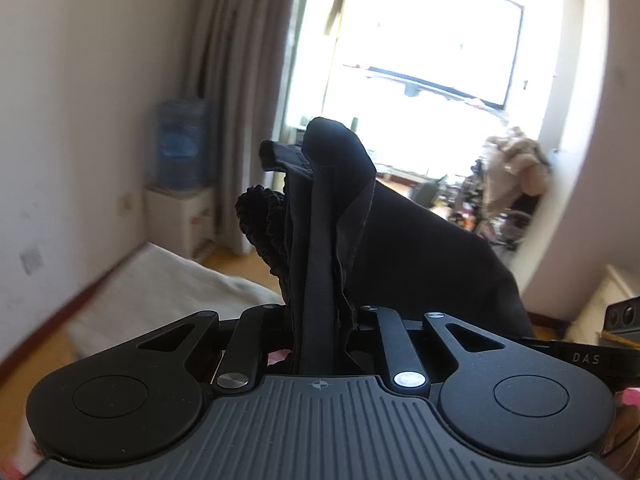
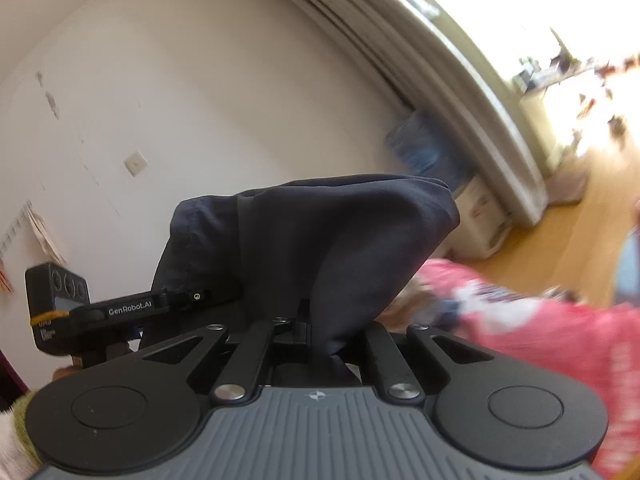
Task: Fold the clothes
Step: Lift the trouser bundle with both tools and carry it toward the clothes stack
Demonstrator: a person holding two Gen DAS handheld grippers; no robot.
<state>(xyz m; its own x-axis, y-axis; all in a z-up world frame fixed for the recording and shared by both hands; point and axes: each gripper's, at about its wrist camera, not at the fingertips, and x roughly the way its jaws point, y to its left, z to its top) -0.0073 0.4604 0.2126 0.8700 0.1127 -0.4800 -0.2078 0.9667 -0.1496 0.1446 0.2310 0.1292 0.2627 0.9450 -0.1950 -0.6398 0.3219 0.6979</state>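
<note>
Garment (image 1: 420, 248) hangs pinched in your left claw (image 1: 320, 320) and right claw (image 2: 320, 328), lifted between them; likely mid-fold, so keep both grips firm.

Blown-out daylight from the window (image 1: 440, 40) glares; fisheye edges bend, and the backgrounds blur.

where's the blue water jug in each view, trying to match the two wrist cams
Left wrist: the blue water jug stands left of centre on a white cabinet, beside the grey curtain.
Right wrist: the jug is right of centre, blurred and tilted, above the dark garment.
Shared landmark: the curtain next to the jug.
</note>
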